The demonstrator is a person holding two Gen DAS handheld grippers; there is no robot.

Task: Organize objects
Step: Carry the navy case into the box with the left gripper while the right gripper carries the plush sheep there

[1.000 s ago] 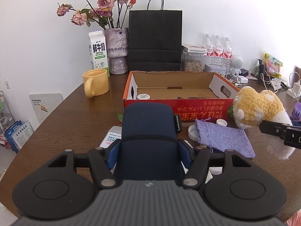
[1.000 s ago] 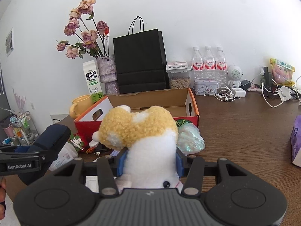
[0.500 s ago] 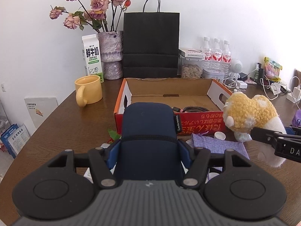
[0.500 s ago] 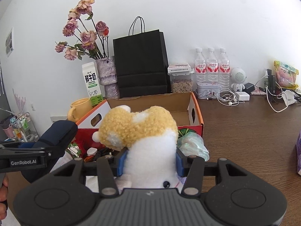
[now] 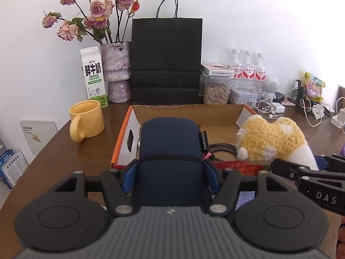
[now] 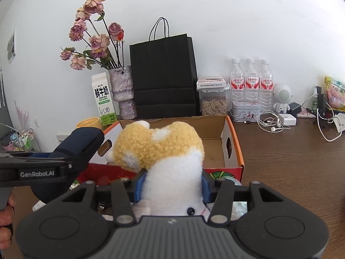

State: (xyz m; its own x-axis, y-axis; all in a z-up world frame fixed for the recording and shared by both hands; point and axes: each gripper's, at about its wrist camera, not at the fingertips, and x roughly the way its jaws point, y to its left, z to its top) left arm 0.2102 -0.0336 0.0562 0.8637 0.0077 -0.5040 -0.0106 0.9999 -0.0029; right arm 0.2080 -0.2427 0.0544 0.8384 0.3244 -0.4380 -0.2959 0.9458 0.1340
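I'm mid-carry: my left gripper [image 5: 170,172] is clamped on a soft navy-blue zip pouch [image 5: 170,151], my right gripper [image 6: 171,186] on a yellow-and-white plush toy [image 6: 163,151], both over the open cardboard box's [image 6: 235,149] near edge. Next: lower inside, release.

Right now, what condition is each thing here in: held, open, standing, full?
Navy fabric pouch: clamped in left hand-held gripper.
Yellow-and-white plush toy: clamped in right hand-held gripper.
Orange cardboard box: open.
Yellow ceramic mug: upright.
Black paper bag: standing.
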